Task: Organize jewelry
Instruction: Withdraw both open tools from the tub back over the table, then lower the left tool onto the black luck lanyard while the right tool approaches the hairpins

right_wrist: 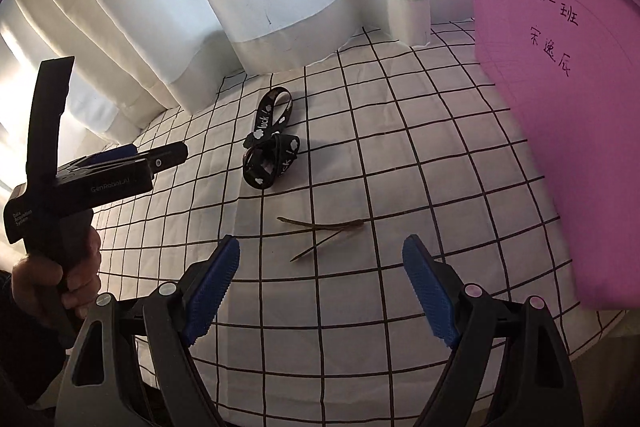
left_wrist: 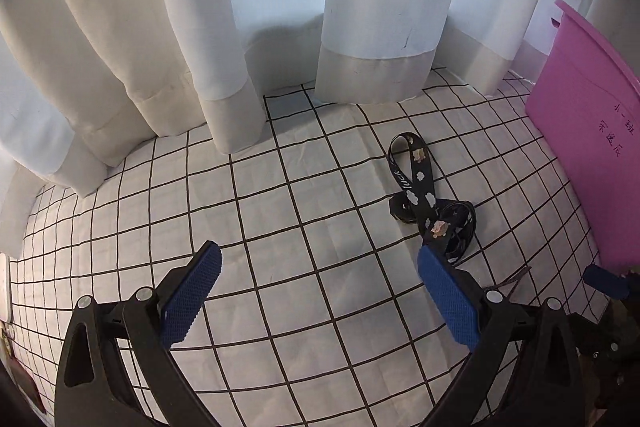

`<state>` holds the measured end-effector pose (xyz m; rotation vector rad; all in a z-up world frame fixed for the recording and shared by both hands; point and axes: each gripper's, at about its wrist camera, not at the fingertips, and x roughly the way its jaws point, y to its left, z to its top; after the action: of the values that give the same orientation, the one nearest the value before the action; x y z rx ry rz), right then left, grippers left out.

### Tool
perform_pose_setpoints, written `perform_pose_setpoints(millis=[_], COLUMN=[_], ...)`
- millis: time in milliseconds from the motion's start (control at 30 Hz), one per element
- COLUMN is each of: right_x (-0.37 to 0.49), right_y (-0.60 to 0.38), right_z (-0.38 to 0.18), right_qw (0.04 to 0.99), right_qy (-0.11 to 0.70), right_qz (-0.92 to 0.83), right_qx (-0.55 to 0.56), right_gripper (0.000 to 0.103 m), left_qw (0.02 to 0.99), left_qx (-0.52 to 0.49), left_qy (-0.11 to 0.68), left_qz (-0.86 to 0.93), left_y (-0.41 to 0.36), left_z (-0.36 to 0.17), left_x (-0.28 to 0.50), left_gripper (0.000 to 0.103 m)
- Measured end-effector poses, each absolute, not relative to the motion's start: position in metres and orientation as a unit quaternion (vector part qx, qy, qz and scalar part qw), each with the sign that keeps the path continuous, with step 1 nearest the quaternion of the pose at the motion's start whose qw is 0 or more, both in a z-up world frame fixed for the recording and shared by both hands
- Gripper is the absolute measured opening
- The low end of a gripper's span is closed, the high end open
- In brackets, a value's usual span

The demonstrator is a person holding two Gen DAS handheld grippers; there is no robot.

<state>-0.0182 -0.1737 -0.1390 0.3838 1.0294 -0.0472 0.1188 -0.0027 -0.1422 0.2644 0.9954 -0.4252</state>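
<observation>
Both jaws gape, grasping nothing; bare cloth [right_wrist: 360, 155] (gridded) between strap [right_wrist: 270, 147] and tub [right_wrist: 560, 147].

One black strap [right_wrist: 269, 147], one cord [right_wrist: 320, 233], perhaps.

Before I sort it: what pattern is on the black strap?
White clouds and "luck" lettering on the black strap; clearest in left wrist view.

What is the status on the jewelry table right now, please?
Left gripper open, empty. Right gripper open, empty, above thin brown cord. Black printed strap loose on checked cloth. Pink bin alongside; nothing blocking.
</observation>
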Motion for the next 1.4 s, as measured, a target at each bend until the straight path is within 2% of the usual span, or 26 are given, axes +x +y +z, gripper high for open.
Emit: perform_pose_setpoints(millis=[433, 1167, 1233, 1300, 1400], right_x=[-0.010, 0.014, 0.015, 0.016, 0.018], right_y=[-0.169, -0.152, -0.154, -0.157, -0.158], right_z=[-0.170, -0.195, -0.196, -0.199, -0.200], right_qw=[0.842, 0.848, 0.848, 0.848, 0.850], right_qy=[0.496, 0.512, 0.511, 0.507, 0.505], right_qz=[-0.060, -0.116, -0.122, -0.133, -0.128], right_qx=[0.203, 0.069, 0.072, 0.080, 0.076], right_gripper=[0.080, 0.080, 0.083, 0.093, 0.094], left_qw=[0.814, 0.793, 0.792, 0.795, 0.797], left_qx=[0.147, 0.206, 0.205, 0.202, 0.200], left_qy=[0.487, 0.476, 0.478, 0.476, 0.473], left_qz=[-0.279, -0.319, -0.320, -0.319, -0.318], left_y=[-0.051, -0.095, -0.098, -0.100, -0.106], left_z=[-0.172, -0.209, -0.212, -0.213, -0.215], left_x=[0.126, 0.142, 0.144, 0.146, 0.148], left_gripper=[0.097, 0.097, 0.098, 0.098, 0.098])
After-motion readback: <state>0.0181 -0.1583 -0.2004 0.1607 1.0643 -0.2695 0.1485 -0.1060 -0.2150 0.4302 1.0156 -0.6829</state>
